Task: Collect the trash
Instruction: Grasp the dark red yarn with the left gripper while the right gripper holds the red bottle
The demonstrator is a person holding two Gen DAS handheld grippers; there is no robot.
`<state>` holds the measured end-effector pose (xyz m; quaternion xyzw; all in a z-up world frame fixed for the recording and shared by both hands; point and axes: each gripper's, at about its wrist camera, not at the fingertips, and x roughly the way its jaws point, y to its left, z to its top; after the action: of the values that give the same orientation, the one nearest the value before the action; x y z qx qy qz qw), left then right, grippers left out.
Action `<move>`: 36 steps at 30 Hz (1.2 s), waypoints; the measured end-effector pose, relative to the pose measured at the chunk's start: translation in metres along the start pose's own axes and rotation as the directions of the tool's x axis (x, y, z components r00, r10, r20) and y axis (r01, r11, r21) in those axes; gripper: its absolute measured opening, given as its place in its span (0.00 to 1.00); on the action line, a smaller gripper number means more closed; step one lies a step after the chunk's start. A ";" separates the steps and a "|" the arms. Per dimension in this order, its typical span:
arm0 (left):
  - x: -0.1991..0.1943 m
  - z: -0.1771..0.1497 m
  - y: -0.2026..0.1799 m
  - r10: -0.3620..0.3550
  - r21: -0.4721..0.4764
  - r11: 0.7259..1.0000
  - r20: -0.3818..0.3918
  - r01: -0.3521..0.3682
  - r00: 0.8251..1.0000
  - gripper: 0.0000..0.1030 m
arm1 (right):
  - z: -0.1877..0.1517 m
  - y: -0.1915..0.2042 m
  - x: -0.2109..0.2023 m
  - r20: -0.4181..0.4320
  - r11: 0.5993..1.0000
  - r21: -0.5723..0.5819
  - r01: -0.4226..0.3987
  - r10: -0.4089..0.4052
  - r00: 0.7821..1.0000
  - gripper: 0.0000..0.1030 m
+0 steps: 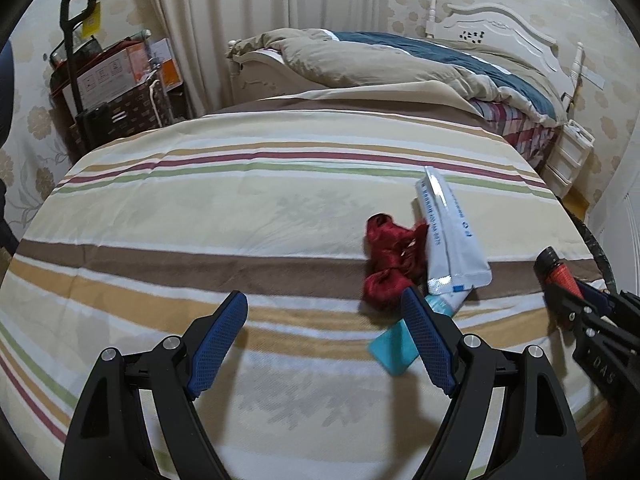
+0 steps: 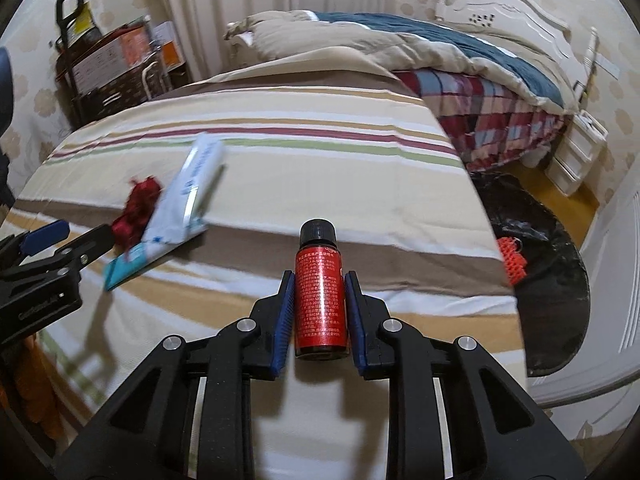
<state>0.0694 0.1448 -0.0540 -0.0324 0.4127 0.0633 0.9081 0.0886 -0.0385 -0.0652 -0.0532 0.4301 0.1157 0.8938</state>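
the right gripper pinches a small red bottle by its body, in the lower centre of the frame, cap pointing forward. it looks rigid and smooth, maybe glass, so it can slip; a hold on the label middle seems good. the left gripper is spread wide over the striped bed. the white pouch and red cloth, centre right, look light and soft.

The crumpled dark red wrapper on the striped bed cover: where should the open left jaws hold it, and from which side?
Grip the crumpled dark red wrapper across its bare left lobe, coming from above and from the left. Its right edge touches the white foil pouch, so jaws closing there would probably catch the pouch as well.
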 end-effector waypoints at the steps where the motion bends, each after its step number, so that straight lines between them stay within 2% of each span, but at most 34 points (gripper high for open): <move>1: 0.002 0.002 -0.002 -0.002 0.004 1.000 -0.001 0.002 1.000 0.77 | 0.001 -0.003 0.001 0.000 1.000 0.006 0.001 -0.001 1.000 0.23; 14: 0.022 0.021 -0.013 -0.017 0.016 1.000 -0.029 0.017 0.999 0.76 | 0.012 -0.020 0.009 0.004 0.999 0.041 -0.011 0.011 1.000 0.23; 15: 0.023 0.021 -0.012 -0.024 0.013 1.000 -0.033 0.024 0.999 0.69 | 0.012 -0.020 0.009 0.004 0.999 0.042 -0.012 0.012 1.000 0.23; 20: 0.023 0.018 -0.013 -0.055 0.023 0.998 -0.039 0.056 0.998 0.53 | 0.012 -0.020 0.010 0.004 0.999 0.044 -0.015 0.015 1.000 0.23; 24: 0.020 0.014 -0.018 -0.089 0.054 0.994 -0.024 0.090 0.996 0.33 | 0.012 -0.020 0.009 0.006 0.999 0.046 -0.016 0.015 1.000 0.23; 36: 0.015 0.015 -0.016 -0.083 0.042 0.996 -0.002 0.083 0.997 0.28 | 0.009 -0.019 0.004 0.021 0.998 0.057 -0.014 0.013 1.000 0.23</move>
<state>0.0924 0.1322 -0.0553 -0.0306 0.4124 0.0169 0.9103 0.1024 -0.0542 -0.0625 -0.0234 0.4242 0.1100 0.8985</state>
